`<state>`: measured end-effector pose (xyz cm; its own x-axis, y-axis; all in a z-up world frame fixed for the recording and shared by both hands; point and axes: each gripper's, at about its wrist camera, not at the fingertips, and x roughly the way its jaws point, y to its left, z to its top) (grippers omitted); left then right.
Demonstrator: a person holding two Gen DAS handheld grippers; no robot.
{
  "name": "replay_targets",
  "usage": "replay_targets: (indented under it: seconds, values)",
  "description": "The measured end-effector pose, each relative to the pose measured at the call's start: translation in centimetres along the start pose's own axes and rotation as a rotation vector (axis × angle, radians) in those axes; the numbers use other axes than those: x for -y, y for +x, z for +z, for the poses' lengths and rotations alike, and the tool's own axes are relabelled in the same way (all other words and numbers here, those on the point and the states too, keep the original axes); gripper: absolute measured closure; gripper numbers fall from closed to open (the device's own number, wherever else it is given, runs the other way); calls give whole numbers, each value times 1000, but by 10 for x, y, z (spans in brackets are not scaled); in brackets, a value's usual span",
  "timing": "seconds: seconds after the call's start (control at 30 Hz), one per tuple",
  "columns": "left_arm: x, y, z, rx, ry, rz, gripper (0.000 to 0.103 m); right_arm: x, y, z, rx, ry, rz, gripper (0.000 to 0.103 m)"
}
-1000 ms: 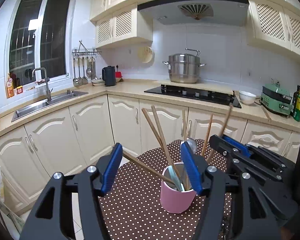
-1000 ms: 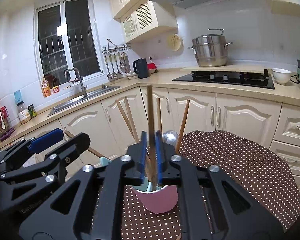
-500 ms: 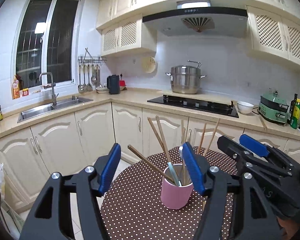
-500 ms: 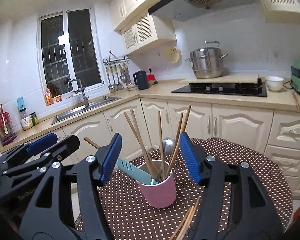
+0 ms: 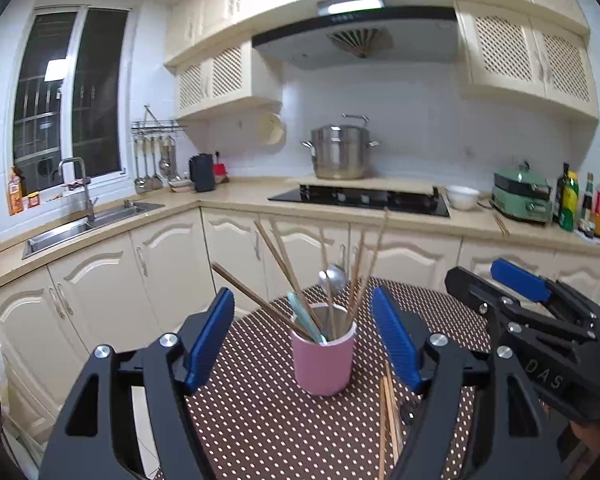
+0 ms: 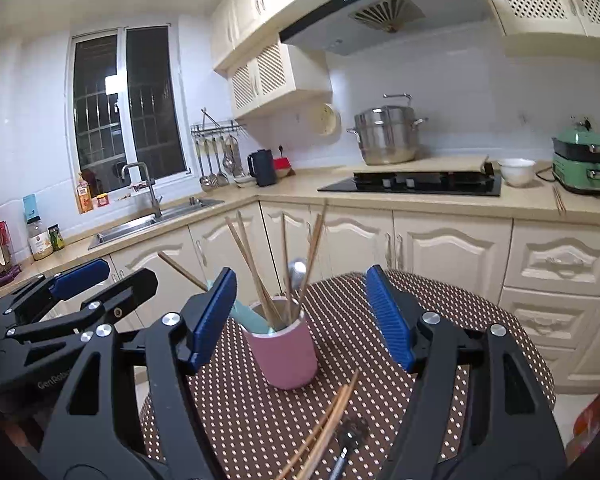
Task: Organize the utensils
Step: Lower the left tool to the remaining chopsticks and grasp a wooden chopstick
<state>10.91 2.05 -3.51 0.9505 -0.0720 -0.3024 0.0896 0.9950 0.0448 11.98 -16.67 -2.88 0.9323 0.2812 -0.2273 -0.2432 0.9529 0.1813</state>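
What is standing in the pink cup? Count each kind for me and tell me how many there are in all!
In the pink cup:
wooden chopsticks: 6
metal spoon: 1
teal utensil: 1
Total: 8

Bright, even indoor light; dark window [image 5: 72,92]; fisheye bending, black corners.
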Motion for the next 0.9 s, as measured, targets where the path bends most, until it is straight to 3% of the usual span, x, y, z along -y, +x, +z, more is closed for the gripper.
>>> replay_targets:
  seconds: [0.23,0.43,0.6,0.8,0.9]
  values:
    - [15,8,-17,-62,35,-35,31,15,-4,-15,-41,18,-20,35]
    - [21,25,-38,-179,44,-93,27,32,-1,-34,-110,40,-44,33]
    - [30,54,-63,-358,79,-149,27,52,12,-58,-232,72,-73,33]
    - [42,108,-108,-635,98,-209,27,67,22,-86,-328,119,-91,33]
    - [47,122,-122,-694,101,-217,28,75,26,-99,-361,138,-93,33]
